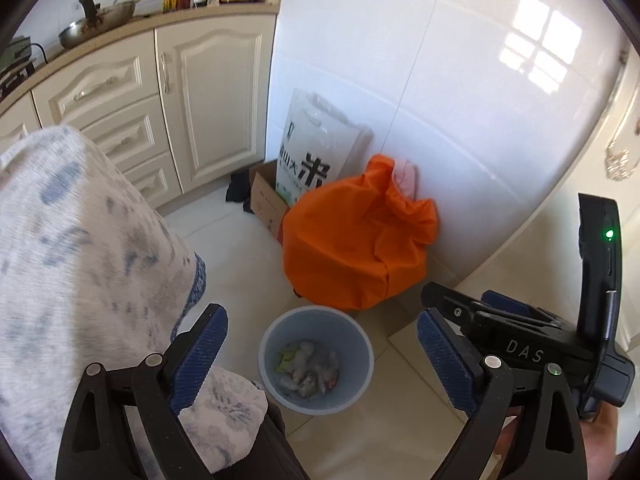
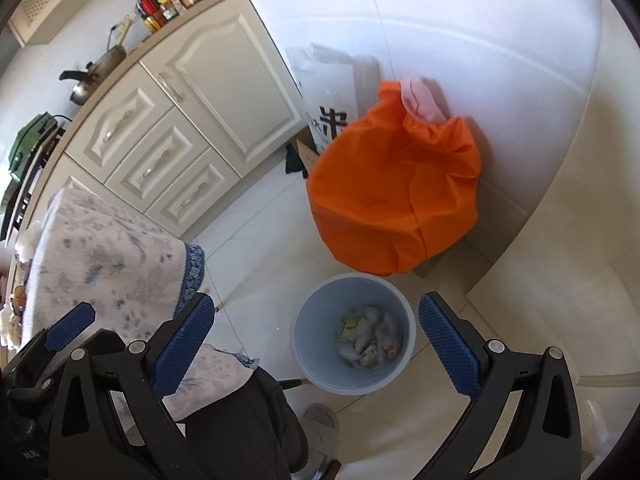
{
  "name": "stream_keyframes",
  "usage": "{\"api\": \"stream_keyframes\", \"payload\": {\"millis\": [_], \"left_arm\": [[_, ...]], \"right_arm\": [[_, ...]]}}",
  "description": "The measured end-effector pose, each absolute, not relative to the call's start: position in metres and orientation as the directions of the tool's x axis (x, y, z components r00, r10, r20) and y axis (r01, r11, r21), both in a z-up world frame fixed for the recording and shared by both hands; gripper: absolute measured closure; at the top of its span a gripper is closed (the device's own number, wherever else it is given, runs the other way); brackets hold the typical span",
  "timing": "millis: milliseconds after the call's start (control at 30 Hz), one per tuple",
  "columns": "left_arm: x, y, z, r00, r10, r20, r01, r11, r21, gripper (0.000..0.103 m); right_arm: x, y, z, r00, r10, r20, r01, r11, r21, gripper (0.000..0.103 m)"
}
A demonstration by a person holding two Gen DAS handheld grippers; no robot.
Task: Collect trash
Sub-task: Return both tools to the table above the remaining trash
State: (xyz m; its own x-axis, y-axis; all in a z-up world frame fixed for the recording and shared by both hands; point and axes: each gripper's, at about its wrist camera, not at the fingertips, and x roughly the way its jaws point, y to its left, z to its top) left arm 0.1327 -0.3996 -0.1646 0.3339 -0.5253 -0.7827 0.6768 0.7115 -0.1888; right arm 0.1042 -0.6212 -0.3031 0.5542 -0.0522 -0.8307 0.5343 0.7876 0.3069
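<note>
A pale blue bin (image 1: 272, 332) stands on the tiled floor, right below both grippers, also in the right wrist view (image 2: 316, 320). Crumpled wrappers and paper trash (image 1: 308, 368) lie at its bottom (image 2: 368, 340). My left gripper (image 1: 322, 356) hangs above the bin mouth, open wide, nothing between its blue pads. My right gripper (image 2: 316, 344) is open wide above the bin too, with empty jaws. The right gripper's black housing (image 1: 524, 354) shows at the right of the left wrist view.
A table with a white and blue patterned cloth (image 1: 80, 240) is close on the left. Behind the bin sit an orange bag (image 1: 352, 240), a rice sack (image 1: 316, 148) and a cardboard box (image 1: 266, 200) against the white wall. Cream cabinets (image 1: 212, 100) line the back left. A slipper (image 2: 320, 420) is beside the bin.
</note>
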Motion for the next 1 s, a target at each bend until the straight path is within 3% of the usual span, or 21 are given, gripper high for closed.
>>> {"api": "stream_keyframes", "payload": {"millis": [167, 500, 1000], "left_arm": [[0.117, -0.367, -0.133, 0.374, -0.569, -0.732, 0.682, 0.704, -0.198, 0.003], [0.089, -0.273, -0.075, 0.503, -0.630, -0.592, 0.663, 0.721, -0.203, 0.001], [0.045, -0.084, -0.032, 0.761, -0.499, -0.414, 0.463, 0.865, -0.192, 0.001]], "right_arm": [[0.099, -0.605, -0.270, 0.591, -0.074, -0.804, 0.507, 0.808, 0.298, 0.000], [0.092, -0.554, -0.180, 0.695, -0.144, -0.704, 0.431, 0.867, 0.248, 0.000], [0.128, -0.412, -0.086, 0.842, -0.012, -0.540, 0.126, 0.977, 0.175, 0.000]]}}
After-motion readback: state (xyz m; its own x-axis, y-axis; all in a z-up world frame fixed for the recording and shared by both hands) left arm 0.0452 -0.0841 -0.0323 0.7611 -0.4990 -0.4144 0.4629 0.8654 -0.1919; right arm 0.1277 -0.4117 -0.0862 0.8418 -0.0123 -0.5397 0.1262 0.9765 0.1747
